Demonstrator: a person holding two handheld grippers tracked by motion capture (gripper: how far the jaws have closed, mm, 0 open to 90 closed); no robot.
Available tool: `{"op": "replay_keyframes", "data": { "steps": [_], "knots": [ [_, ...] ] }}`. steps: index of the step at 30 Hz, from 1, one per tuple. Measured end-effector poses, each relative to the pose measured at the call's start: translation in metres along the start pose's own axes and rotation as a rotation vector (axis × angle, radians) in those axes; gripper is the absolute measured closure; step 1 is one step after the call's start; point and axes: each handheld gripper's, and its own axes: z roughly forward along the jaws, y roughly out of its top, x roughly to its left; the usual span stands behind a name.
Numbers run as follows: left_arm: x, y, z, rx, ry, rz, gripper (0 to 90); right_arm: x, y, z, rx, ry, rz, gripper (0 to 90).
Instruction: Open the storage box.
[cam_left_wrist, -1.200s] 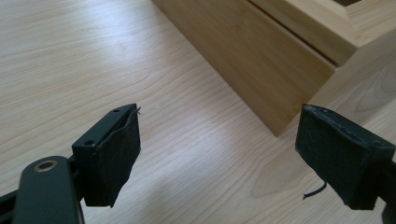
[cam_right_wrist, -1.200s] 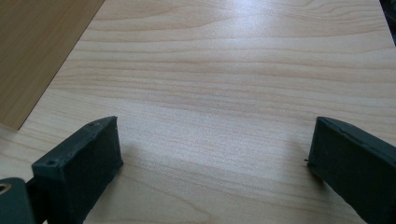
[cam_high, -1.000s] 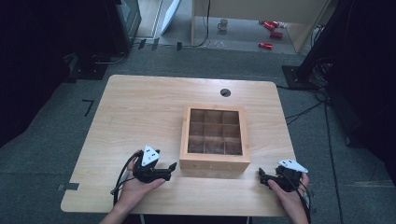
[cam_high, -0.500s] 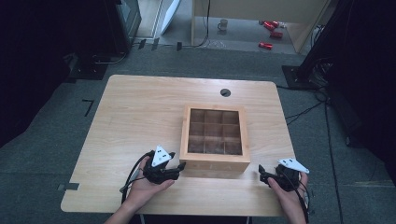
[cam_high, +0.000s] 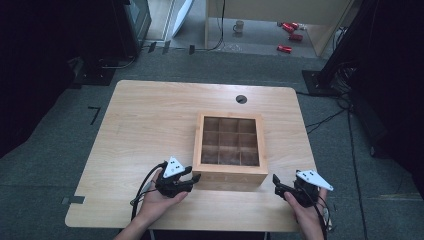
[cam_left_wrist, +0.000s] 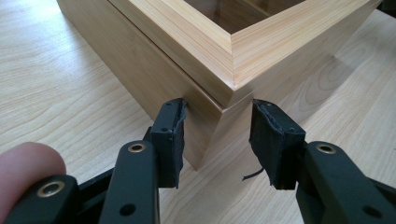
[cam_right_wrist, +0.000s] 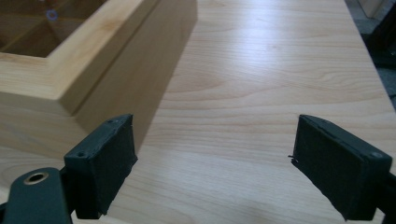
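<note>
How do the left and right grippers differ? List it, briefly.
The left gripper has just been closing its jaws on a near corner of the wooden box. The right gripper has just narrowed slightly, jaws wide with nothing between. Left touches the box, while right sits apart beside it. Both are hand-held, low over the table.

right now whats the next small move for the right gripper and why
Probably ease the right gripper in to the wooden box's near right corner: its jaws stand open and off the box, while the left gripper is pinching the near left corner.
</note>
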Motion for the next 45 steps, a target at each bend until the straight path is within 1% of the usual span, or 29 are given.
{"op": "replay_keyframes", "data": {
  "steps": [5,7,8,10,14,17,25,29,34,45],
  "knots": [
    [0.001,0.001,-0.003,-0.015,-0.014,-0.011,58.2,0.011,0.001,0.0,-0.009,0.032,-0.034,12.6],
    [0.002,0.002,-0.004,-0.018,-0.018,-0.011,58.2,0.014,0.001,0.0,-0.01,0.029,-0.052,13.2],
    [0.002,0.002,-0.004,-0.019,-0.018,-0.011,58.1,0.015,0.0,0.0,-0.011,0.036,-0.055,13.2],
    [0.002,0.003,-0.004,-0.019,-0.022,-0.015,58.0,0.016,0.0,-0.001,-0.011,0.035,-0.057,13.2],
    [0.002,0.004,-0.006,-0.03,-0.025,-0.019,58.6,0.017,0.001,-0.001,-0.014,0.053,-0.055,13.1],
    [0.002,0.005,-0.006,-0.029,-0.018,-0.013,59.1,0.02,0.0,-0.002,-0.017,0.065,-0.067,13.1],
    [0.001,0.005,-0.007,-0.031,-0.01,-0.001,59.8,0.024,0.0,0.0,-0.015,0.069,-0.082,13.1],
    [0.001,0.006,-0.008,-0.031,-0.012,0.001,59.7,0.027,0.0,0.001,-0.011,0.07,-0.079,13.1],
    [0.0,0.009,-0.01,-0.048,-0.014,0.007,60.2,0.03,0.001,0.002,-0.016,0.074,-0.08,13.1],
    [-0.001,0.011,-0.011,-0.047,-0.014,0.014,60.1,0.033,0.003,0.004,-0.041,0.077,-0.06,14.6]
  ]
}}
